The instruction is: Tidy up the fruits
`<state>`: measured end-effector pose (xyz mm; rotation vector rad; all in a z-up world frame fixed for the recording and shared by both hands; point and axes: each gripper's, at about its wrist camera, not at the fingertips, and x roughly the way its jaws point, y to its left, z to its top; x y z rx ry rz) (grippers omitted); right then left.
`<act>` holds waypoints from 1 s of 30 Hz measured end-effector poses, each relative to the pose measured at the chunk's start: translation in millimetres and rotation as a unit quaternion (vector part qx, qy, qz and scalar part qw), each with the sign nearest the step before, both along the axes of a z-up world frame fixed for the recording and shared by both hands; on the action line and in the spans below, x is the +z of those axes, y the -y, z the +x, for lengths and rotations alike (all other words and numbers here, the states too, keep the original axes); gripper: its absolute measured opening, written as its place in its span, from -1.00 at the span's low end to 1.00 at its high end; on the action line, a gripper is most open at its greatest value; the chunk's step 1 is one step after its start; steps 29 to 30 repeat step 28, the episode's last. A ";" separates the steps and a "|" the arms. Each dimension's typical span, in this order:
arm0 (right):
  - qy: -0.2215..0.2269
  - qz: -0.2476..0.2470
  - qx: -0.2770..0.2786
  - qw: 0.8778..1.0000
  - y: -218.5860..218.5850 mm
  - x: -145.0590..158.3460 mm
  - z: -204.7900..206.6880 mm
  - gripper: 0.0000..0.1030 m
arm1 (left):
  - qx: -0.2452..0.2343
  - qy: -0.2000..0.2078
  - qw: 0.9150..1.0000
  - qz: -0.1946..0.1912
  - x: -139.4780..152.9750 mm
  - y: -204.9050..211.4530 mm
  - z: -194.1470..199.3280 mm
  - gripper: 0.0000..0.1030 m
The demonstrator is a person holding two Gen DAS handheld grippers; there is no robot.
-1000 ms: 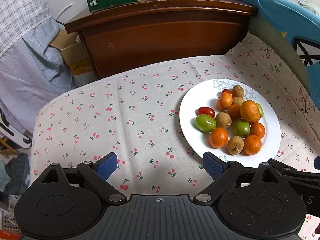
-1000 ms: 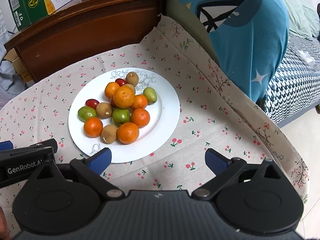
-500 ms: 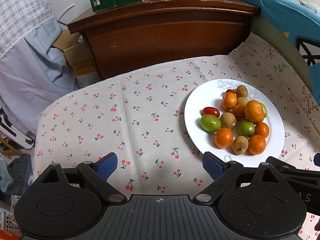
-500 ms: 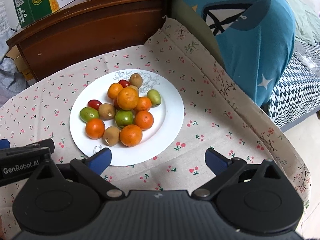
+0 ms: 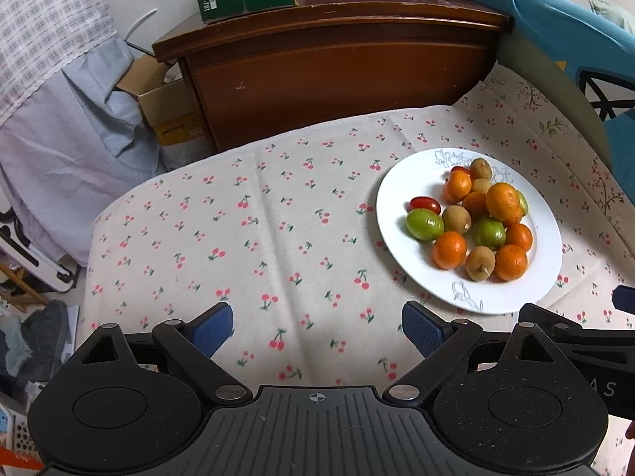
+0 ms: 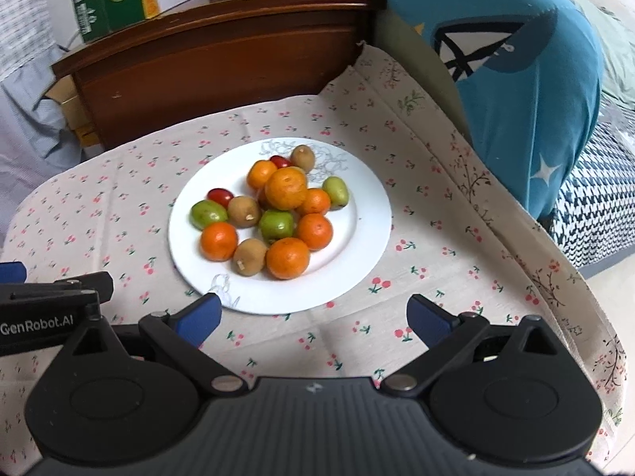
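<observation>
In your left wrist view, the left gripper (image 5: 316, 327) has drawn back and lifted over the last second, so the plate (image 5: 401, 230) sits higher in the frame than it did; its fingers stand wide apart and hold nothing, hovering over the cherry-print cloth (image 5: 238, 238) on the surface. That retreat moves no fruit, so the task's state is unchanged. In your right wrist view, the right gripper (image 6: 313, 315) has backed off likewise, spread wide and holding nothing, just short of the plate's near rim. The fruit pile (image 6: 274, 214) lies mixed on that plate: oranges, green fruits, brown ones and two small red tomatoes heaped together, unsorted by kind, none on the cloth.
</observation>
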<state>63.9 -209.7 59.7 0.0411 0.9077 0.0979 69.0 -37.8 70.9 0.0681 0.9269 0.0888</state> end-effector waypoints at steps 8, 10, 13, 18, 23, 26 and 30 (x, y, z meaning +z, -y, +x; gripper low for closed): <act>-0.003 0.035 0.036 0.999 2.9 -6.4 -22.4 0.93 | -0.003 -0.002 1.000 -0.014 0.9 -8.7 -26.3 0.82; -0.004 0.043 0.041 0.998 3.7 -11.0 -29.3 0.93 | -0.003 -0.001 1.000 -0.015 1.5 -11.6 -32.6 0.82; -0.006 0.047 0.040 0.998 4.1 -19.8 -40.4 0.93 | 0.000 -0.003 1.000 -0.020 1.2 -18.2 -41.9 0.82; -0.007 0.033 0.040 0.999 0.1 -40.2 -55.1 0.93 | 0.004 -0.010 1.000 -0.026 -3.4 -26.3 -54.1 0.82; 0.027 0.019 0.031 0.999 -7.7 -56.7 -69.6 0.96 | 0.010 -0.018 0.999 -0.031 -9.5 -31.8 -61.4 0.82; 0.047 -0.011 0.036 0.998 -17.1 -62.3 -73.5 0.98 | 0.011 -0.019 0.999 -0.033 -11.2 -33.4 -62.9 0.82; 0.066 -0.017 0.034 0.997 -20.6 -65.5 -75.8 0.98 | 0.011 -0.018 0.999 -0.032 -11.6 -33.7 -63.3 0.82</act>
